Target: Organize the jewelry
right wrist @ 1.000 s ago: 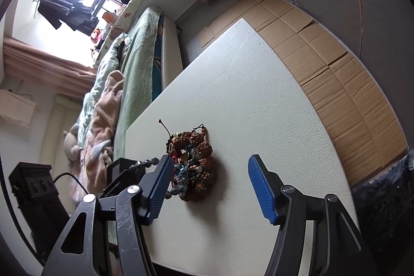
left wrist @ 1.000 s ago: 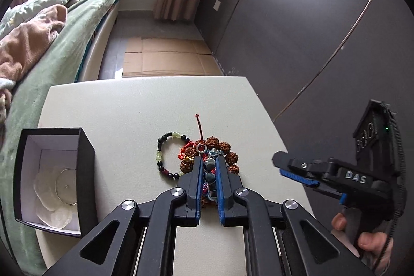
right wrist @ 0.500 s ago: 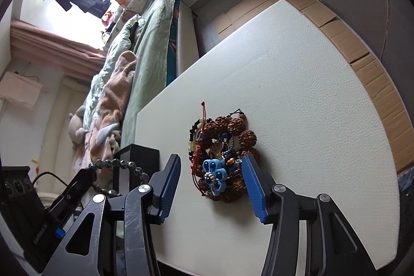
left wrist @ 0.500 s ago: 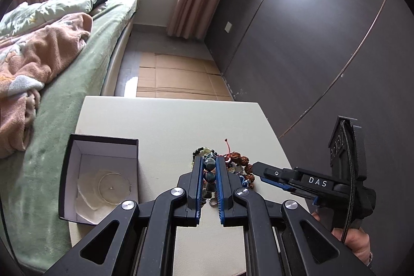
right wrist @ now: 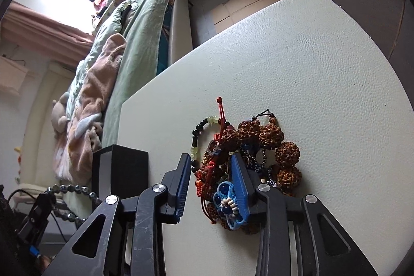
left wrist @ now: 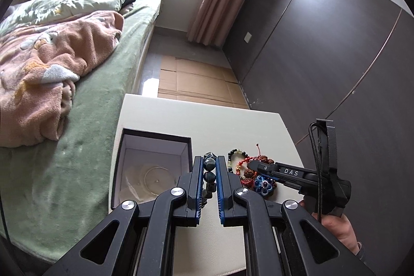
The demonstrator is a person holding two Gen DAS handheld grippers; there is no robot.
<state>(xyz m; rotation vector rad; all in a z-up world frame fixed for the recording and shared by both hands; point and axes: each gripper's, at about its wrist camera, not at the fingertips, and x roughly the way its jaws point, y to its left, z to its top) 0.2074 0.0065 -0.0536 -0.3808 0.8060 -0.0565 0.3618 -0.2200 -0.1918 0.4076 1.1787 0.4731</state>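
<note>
My left gripper (left wrist: 209,159) is shut on a dark blue-green stone bead bracelet (left wrist: 210,176), held above the table beside the open black box (left wrist: 152,139). The box has a white lining and a clear plastic insert. In the right wrist view the same bracelet (right wrist: 72,189) hangs from the left gripper (right wrist: 41,201). A tangled jewelry pile (right wrist: 258,146) lies on the white table (right wrist: 310,69): big brown seed beads, a red cord bracelet (right wrist: 207,180), a blue knot flower (right wrist: 227,208). My right gripper (right wrist: 209,157) is low over the pile, jaws closing, with the red cord strands between them and untouched by the left pad.
A green bed (left wrist: 77,133) with a pink blanket (left wrist: 46,64) runs along the table's left side. Cardboard sheets (left wrist: 196,84) cover the floor beyond the table, and a dark wardrobe wall (left wrist: 323,56) is on the right. A hand (left wrist: 339,232) holds the right gripper's handle.
My left gripper lifted the dark bead bracelet out of the pile and carried it left toward the box. The right gripper came down onto the pile and its jaws narrowed.
</note>
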